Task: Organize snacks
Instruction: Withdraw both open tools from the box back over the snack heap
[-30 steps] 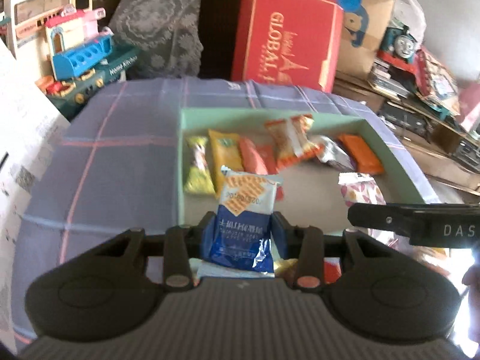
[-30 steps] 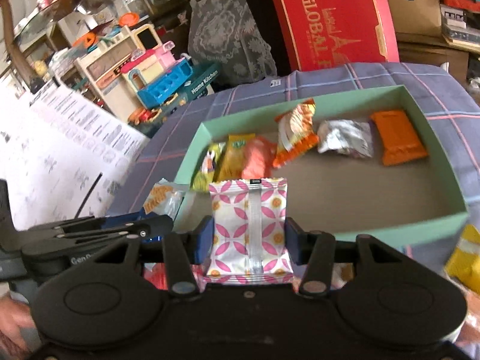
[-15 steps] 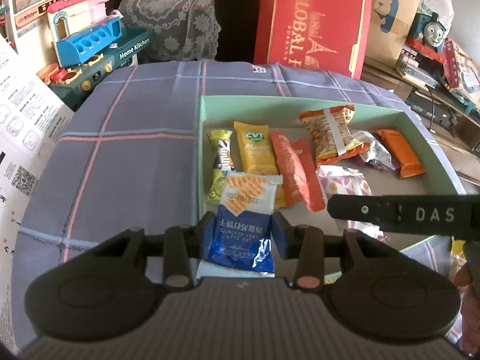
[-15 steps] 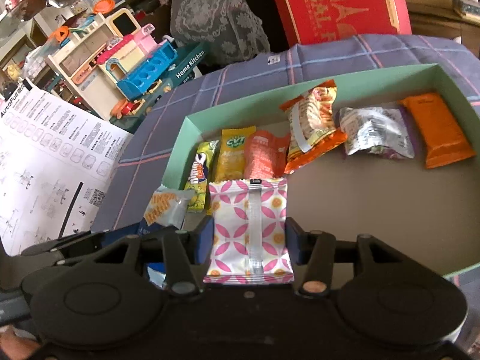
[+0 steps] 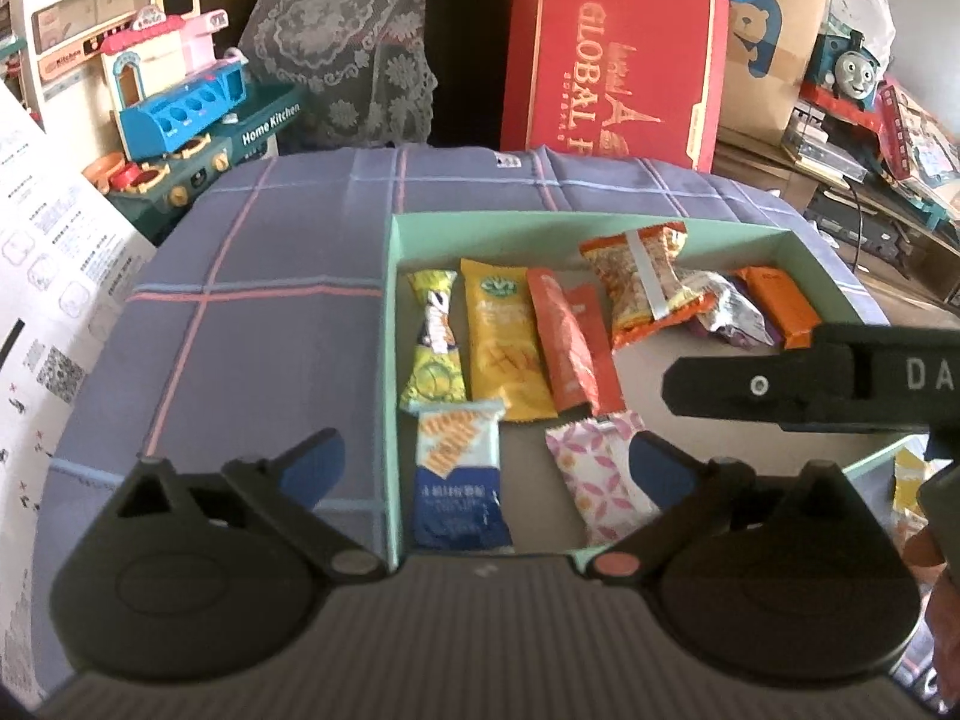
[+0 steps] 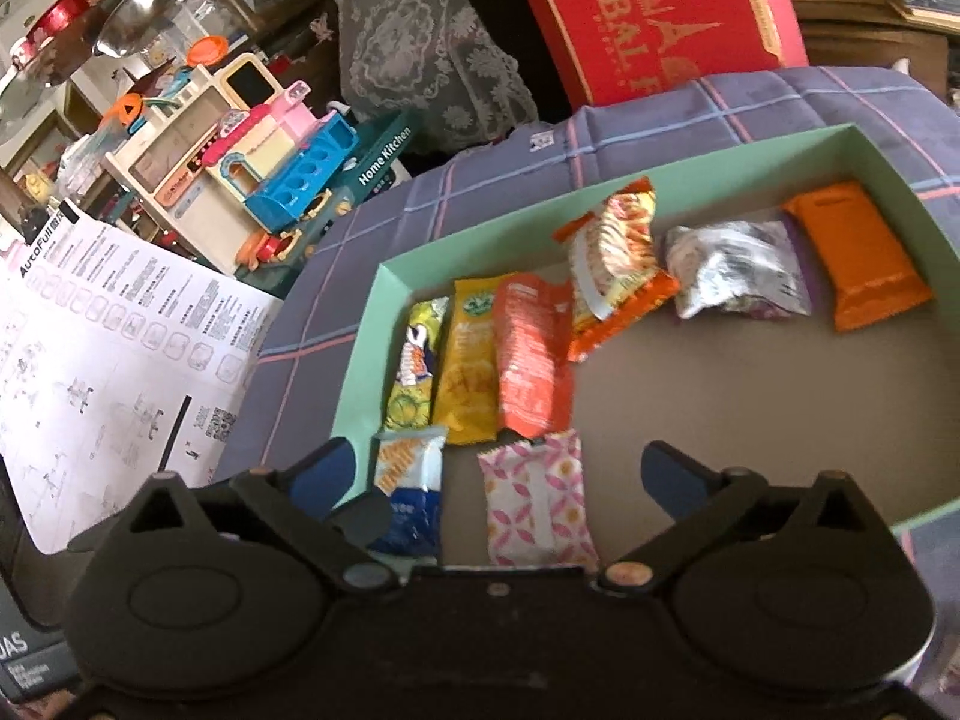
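Red carton (image 5: pixel 606 60), twelve o'clock: "GLOBAL". Teal toy box (image 5: pixel 264 129), ten o'clock: "Home Kitchen". Left tongs (image 5: pixel 486 468) and right tongs (image 6: pixel 498 474) opening wide, gripping nothing.

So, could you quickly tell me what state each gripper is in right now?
Left gripper: jaws opening wide, the blue cracker packet lies loose between them.
Right gripper: jaws opening wide, the pink patterned packet lies free.

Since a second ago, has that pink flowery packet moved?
Yes. The pink packet dropped out of the right jaws, now opening, and lies on the green box floor.
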A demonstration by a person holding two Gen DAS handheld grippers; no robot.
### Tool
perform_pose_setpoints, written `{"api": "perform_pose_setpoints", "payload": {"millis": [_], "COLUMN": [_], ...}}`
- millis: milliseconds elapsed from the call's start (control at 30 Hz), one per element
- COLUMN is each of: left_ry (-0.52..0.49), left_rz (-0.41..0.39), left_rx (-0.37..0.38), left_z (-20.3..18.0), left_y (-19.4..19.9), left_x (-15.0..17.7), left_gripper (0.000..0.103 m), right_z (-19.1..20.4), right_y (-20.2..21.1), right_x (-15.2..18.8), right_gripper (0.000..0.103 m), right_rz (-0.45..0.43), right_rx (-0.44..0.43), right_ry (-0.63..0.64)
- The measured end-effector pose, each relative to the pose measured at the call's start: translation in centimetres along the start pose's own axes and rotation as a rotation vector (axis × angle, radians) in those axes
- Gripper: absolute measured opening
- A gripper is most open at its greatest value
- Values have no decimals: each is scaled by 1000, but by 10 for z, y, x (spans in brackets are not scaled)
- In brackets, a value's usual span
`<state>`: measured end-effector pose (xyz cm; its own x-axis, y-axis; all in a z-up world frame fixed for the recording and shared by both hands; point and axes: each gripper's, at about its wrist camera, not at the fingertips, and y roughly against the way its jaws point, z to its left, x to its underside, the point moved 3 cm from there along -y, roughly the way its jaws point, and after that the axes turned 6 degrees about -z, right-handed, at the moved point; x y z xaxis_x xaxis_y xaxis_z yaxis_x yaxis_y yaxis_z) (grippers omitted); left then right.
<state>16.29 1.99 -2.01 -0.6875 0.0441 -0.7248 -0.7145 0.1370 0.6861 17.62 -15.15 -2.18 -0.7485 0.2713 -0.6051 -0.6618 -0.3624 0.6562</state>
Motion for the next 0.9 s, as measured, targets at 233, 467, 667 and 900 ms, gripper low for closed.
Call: {"api": "perform_pose_setpoints", "payload": {"millis": [233,467,667,900], "left_ry": [-4,-26,-14,4], "left_rz": [13,10,24,67], "left_rx": [10,6,-18,-38], "left_z": [-2,-3,7,26], "left_y": [18,37,48,53], "left_x": [14,27,43,68], "left_gripper": [103,103,103,103], "right_z": [-5,-10,-15,-15], "right_y": [25,53,67,69], "right_x": [15,29,44,64], "right_gripper": [103,103,103,103], "right_rz": [-8,-21,-19,27], "right_rx": [13,15,16,20], "right_ry": [17,11,2,15]}}
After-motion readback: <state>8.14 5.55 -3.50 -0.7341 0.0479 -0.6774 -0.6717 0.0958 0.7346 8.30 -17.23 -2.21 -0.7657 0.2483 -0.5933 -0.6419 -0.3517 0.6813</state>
